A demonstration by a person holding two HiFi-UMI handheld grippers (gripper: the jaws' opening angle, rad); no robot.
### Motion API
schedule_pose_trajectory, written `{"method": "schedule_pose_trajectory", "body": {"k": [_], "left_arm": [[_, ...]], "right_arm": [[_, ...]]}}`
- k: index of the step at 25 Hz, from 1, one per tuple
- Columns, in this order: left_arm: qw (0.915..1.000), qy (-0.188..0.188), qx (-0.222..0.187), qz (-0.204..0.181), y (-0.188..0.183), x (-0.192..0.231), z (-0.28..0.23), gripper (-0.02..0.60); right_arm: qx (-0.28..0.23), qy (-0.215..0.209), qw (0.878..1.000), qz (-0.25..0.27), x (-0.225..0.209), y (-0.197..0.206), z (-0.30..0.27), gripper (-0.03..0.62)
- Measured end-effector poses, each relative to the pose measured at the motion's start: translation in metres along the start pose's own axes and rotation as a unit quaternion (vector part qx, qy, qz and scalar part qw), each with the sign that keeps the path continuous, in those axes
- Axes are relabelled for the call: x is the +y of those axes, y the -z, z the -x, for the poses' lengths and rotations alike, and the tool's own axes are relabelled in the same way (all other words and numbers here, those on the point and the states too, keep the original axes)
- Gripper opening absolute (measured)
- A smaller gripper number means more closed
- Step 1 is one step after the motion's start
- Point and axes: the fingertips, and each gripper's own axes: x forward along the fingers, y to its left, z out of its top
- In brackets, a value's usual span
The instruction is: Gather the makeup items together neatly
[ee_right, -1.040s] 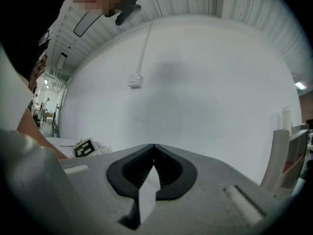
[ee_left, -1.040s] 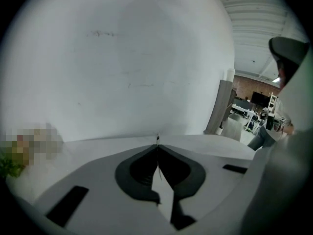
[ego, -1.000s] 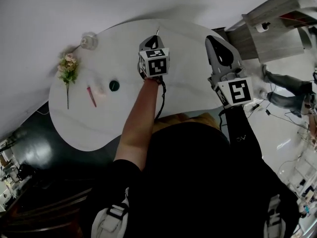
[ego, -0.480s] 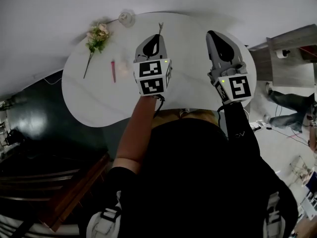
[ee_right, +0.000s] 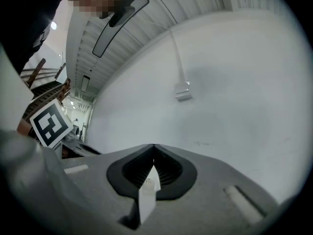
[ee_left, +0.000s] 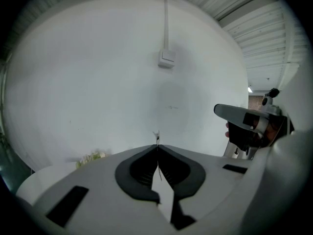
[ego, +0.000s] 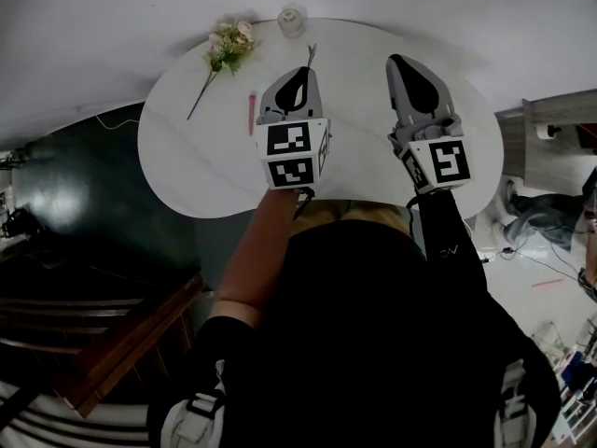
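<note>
Near the far left edge of the round white table [ego: 177,157], lying flat: a pink stick [ego: 251,113], close to a flower sprig [ego: 224,49]. At the far edge, a small glass [ego: 291,20]. Left gripper [ego: 306,68] pressed together, pinching a thin dark sliver [ego: 311,54]. Right gripper [ego: 397,61] pressed together, empty.

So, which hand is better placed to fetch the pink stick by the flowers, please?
Probably the left tool: though shut on a thin wiry item, it is nearer the pink stick; the right tool is farther.
</note>
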Motion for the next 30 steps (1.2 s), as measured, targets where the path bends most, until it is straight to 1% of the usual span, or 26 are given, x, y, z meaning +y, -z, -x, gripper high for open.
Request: {"method": "schedule_pose_trajectory", "body": {"k": [3,5,7,11,15,18,24,27,30], "left_arm": [[0.9999,0.002,0.011,-0.005,0.016,-0.002,-0.007,0.012],[0.9994,0.004,0.034,-0.005,0.040,-0.007,-0.019,0.012],[0.9977,0.004,0.067,0.006,0.070,-0.010,-0.033,0.012],[0.9909,-0.014,0.131,0.027,0.131,-0.008,-0.057,0.012],[0.9836,-0.021,0.174,0.042,0.172,-0.020,-0.072,0.012],[0.9797,-0.031,0.194,0.041,0.192,-0.026,-0.079,0.012],[0.9719,-0.058,0.220,0.059,0.218,-0.030,-0.089,0.012],[0.9694,-0.065,0.231,0.051,0.228,-0.035,-0.089,0.012],[0.9663,-0.074,0.241,0.053,0.238,-0.035,-0.088,0.012]], "right_arm": [[0.004,0.005,1.000,-0.004,0.003,0.001,-0.001,0.003],[0.010,0.008,1.000,-0.006,0.003,0.005,0.000,0.003],[0.016,0.013,1.000,-0.009,0.001,0.009,0.003,0.003],[0.029,0.019,0.999,-0.005,-0.009,0.018,0.011,0.003],[0.047,0.027,0.999,-0.001,-0.024,0.027,0.023,0.003],[0.052,0.029,0.998,0.002,-0.032,0.032,0.030,0.003],[0.068,0.020,0.997,0.004,-0.043,0.042,0.036,0.003],[0.067,0.016,0.998,0.001,-0.046,0.043,0.038,0.003],[0.069,0.012,0.998,0.000,-0.047,0.046,0.038,0.003]]}}
